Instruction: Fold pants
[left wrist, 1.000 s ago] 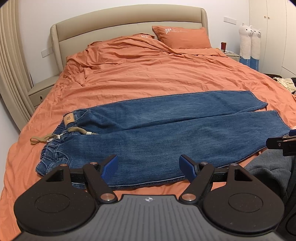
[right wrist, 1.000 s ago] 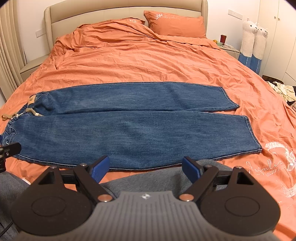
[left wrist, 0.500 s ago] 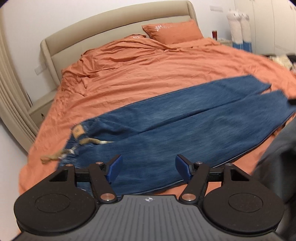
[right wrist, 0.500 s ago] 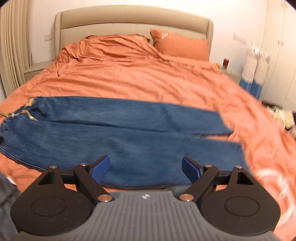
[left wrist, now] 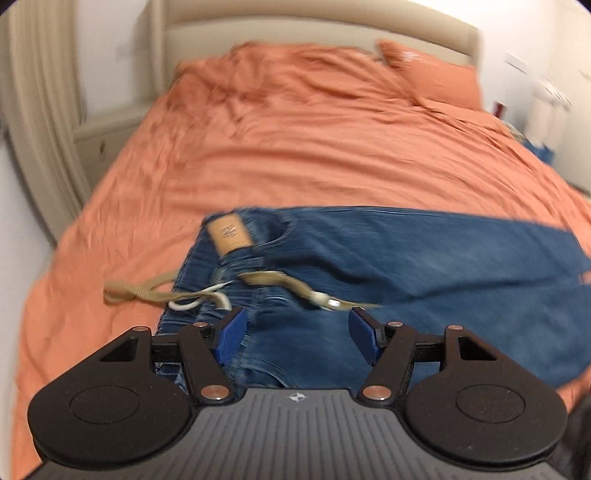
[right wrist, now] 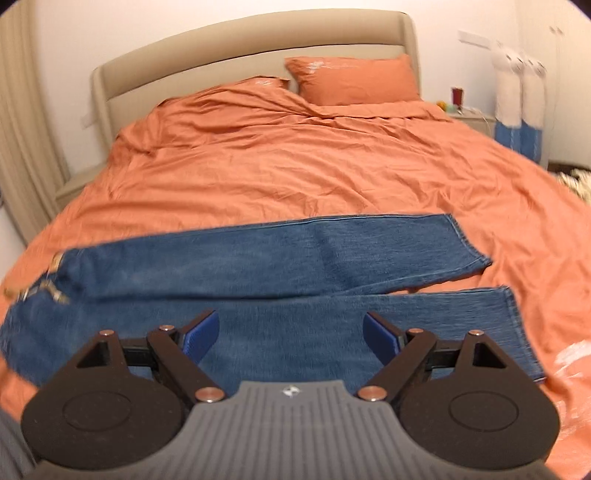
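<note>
Left wrist: jeans (left wrist: 406, 266) waistband beneath the wide left hand-held gripper (left wrist: 295, 328); right hand-held gripper (right wrist: 291, 332) wide over legs

Orange-covered bed (right wrist: 314, 166), beige headboard (right wrist: 240, 48), white walls (right wrist: 147, 26), possibly a nightstand (right wrist: 469, 118)

Item: blue denim pants (right wrist: 295, 295), spread flat and unfolded on the orange bedcover.
Orientation: laid crosswise, waist toward the left, hems toward the right.
Legs: both stretched out side by side; a narrow wedge of cover is seen between them near the hems (right wrist: 476, 254).
Waistband (left wrist: 236, 266): gathered and rumpled, with a tan leather patch (left wrist: 229, 234) facing up.
Drawstring (left wrist: 155, 291): tan, loose, trailed leftward off the waist onto the cover.
</note>
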{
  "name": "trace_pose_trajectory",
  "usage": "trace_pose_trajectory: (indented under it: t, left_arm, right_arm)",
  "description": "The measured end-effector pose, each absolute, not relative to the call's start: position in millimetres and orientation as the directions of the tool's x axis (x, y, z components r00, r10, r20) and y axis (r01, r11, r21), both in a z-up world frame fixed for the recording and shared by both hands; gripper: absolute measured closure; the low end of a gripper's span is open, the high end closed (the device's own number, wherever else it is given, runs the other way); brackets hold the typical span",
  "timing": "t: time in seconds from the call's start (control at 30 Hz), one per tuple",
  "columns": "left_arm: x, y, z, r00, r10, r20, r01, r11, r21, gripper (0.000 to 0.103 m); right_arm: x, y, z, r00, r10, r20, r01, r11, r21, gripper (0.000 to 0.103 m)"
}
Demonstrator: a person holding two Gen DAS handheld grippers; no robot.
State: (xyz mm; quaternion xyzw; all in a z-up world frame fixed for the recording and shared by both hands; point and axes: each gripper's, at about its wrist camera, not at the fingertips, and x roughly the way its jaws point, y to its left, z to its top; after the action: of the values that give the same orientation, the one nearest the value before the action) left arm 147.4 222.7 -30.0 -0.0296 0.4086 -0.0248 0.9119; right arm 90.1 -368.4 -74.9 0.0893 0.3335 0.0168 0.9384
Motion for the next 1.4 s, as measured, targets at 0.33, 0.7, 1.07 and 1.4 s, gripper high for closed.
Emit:
trace_pose_trajectory:
  t: [0.33,0.7,1.07,1.4]
  left_arm:
    - [223.2,321.4,-107.7,0.517,-0.182,-0.836,-0.214,0.918,-0.333,0.022]
    - [208.8,333.8,-131.1,0.583,-0.413,-0.699,-0.115,0.811,-0.574,0.048]
    - [166.8,285.9,-61.0,0.738,-0.023,-0.674,-0.156,0.967,-0.203,0.094]
    - [211.4,290.7,-132.5,0.503,0.046,-0.863,-0.207,0.976,-0.068,0.087]
  right_arm:
    - [140.6,-353.6,-123.9,0.754,0.020,-0.657,0.137,0.973,0.187,0.027]
    - [160.8,-349.2,-141.1,0.703,-0.005,-0.711,0.176,0.970,0.167,0.025]
    - [150.5,-344.0,-134.4,0.718,-0.026,-0.695,0.185,0.970,0.155,0.025]
    - [141.8,-348.2,-131.5,0.737,-0.032,-0.676,0.205,0.963,0.177,0.022]
